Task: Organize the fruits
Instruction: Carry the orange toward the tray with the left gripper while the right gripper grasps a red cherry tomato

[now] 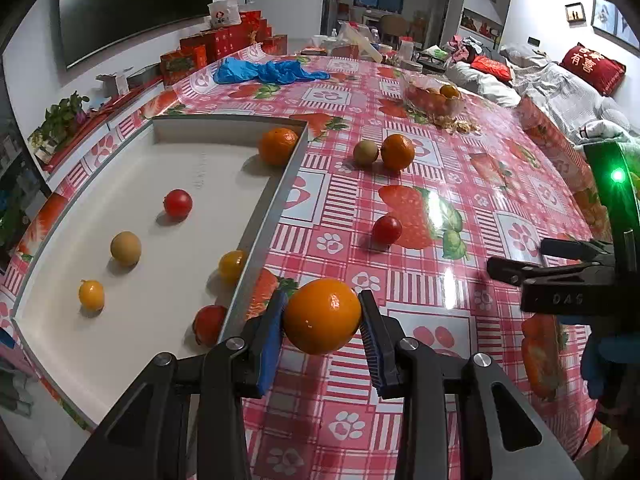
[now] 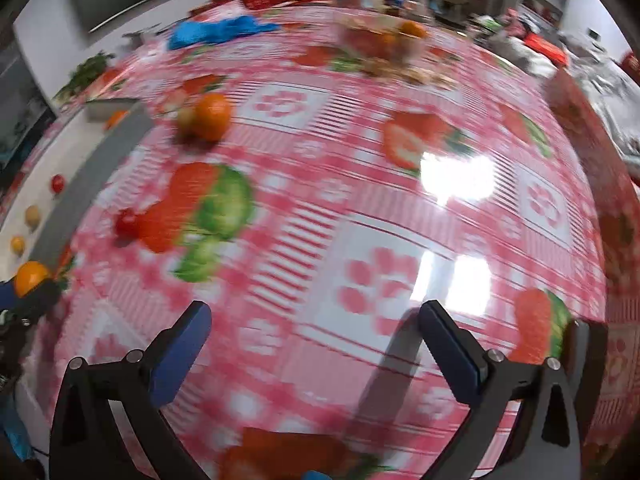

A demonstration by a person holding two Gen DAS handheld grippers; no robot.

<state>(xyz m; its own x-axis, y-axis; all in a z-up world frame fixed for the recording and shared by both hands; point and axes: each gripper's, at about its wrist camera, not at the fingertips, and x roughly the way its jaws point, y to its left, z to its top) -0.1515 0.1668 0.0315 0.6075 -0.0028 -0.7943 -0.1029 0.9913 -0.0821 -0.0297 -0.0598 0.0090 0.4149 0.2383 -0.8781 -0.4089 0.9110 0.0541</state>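
White tray (image 1: 120, 208) fills the left of the left wrist view, its grey rim running from the upper middle down toward the bottom. Inside it sit an orange in the far corner (image 1: 278, 146), a red tomato (image 1: 178, 203), a tan fruit (image 1: 125, 248), and yellow ones (image 1: 91, 295) near the left and right (image 1: 232, 266) walls. One more red fruit (image 1: 209, 324) hugs the rim at the near end. Just right of that rim, the left gripper (image 1: 322, 316) has its blue pads clamped on a big orange (image 1: 322, 316), held over the pink patterned tablecloth (image 1: 400, 280). Open cloth spreads to the right: a red tomato (image 1: 387, 230) alone mid-frame, a kiwi (image 1: 365, 153) touching another orange (image 1: 397, 152) farther up. At the far right edge sits the right gripper, seen side-on. Its own view is blurred, but the right gripper (image 2: 316, 320) stands wide apart, nothing between the pads, bare cloth below. The kiwi-orange pair shows upper left there, probably still touching.
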